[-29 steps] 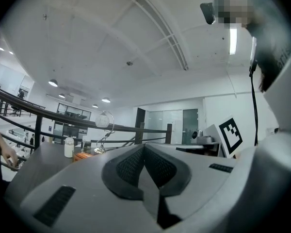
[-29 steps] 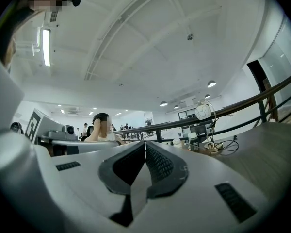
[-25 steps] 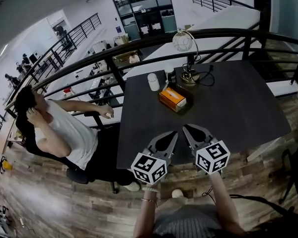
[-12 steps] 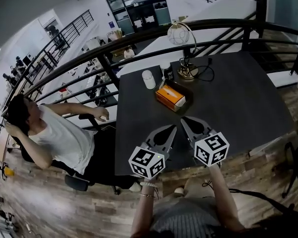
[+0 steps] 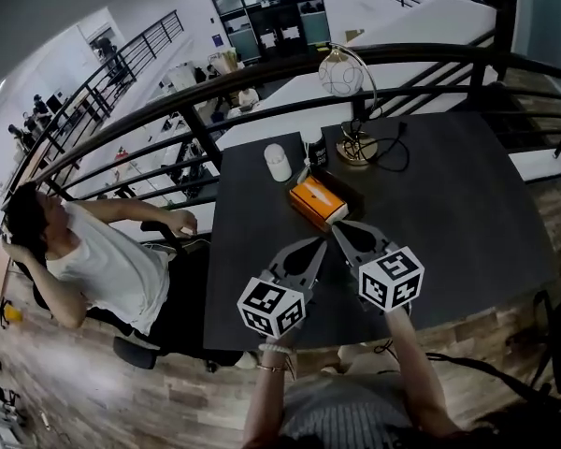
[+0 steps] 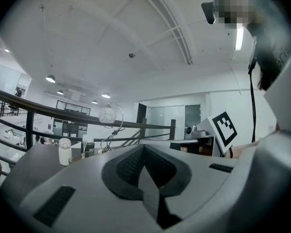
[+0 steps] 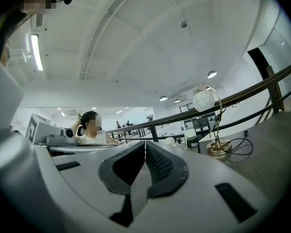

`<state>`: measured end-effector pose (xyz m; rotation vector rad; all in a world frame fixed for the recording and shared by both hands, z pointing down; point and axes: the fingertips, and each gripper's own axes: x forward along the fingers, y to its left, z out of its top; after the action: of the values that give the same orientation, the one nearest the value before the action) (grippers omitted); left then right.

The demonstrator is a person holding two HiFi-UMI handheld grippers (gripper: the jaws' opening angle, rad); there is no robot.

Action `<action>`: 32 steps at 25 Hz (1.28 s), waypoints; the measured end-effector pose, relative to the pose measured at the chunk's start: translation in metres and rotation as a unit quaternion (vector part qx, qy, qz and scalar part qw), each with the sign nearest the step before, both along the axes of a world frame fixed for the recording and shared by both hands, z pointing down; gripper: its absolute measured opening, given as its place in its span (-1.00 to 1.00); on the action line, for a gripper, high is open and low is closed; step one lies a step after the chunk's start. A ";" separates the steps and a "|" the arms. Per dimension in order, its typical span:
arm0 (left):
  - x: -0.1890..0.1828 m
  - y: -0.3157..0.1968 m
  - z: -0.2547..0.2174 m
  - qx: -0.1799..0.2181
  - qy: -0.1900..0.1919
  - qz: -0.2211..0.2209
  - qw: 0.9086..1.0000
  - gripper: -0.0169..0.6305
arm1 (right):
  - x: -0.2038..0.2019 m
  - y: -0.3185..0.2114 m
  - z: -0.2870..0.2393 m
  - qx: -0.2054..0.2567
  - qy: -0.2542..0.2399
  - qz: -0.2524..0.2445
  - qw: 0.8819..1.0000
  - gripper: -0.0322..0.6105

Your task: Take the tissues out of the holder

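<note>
The orange tissue holder (image 5: 315, 200) lies on the dark table (image 5: 449, 204), with white tissue showing at its near right end. Both grippers hover side by side just in front of it, over the table's near half. The left gripper (image 5: 319, 243) is shut with nothing in it, its tip a short way from the holder's near side. The right gripper (image 5: 336, 229) is also shut and empty, its tip almost at the holder's near right corner. In the left gripper view (image 6: 143, 147) and the right gripper view (image 7: 145, 143) the jaws meet, and the holder is hidden behind them.
Behind the holder stand a white cylinder (image 5: 277, 162), a dark can (image 5: 317, 148) and a globe lamp (image 5: 341, 71) with a brass base (image 5: 357, 150) and cable. A black railing (image 5: 196, 134) runs along the table's far edge. A person (image 5: 93, 251) sits at the left.
Both shut grippers have moved forward over the table, closer to the orange holder. The head view has shifted a little with them.
</note>
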<state>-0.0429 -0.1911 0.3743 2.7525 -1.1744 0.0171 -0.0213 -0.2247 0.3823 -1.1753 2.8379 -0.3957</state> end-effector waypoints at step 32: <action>-0.055 -0.120 0.053 -0.074 -0.030 -0.025 0.996 -0.92 | -0.045 -0.136 0.067 -0.125 0.262 -0.147 0.946 -0.85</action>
<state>-0.0984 -0.3110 0.4272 2.6095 -1.2054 0.1750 -0.0661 -0.3610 0.4490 -1.0086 3.5391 -0.5386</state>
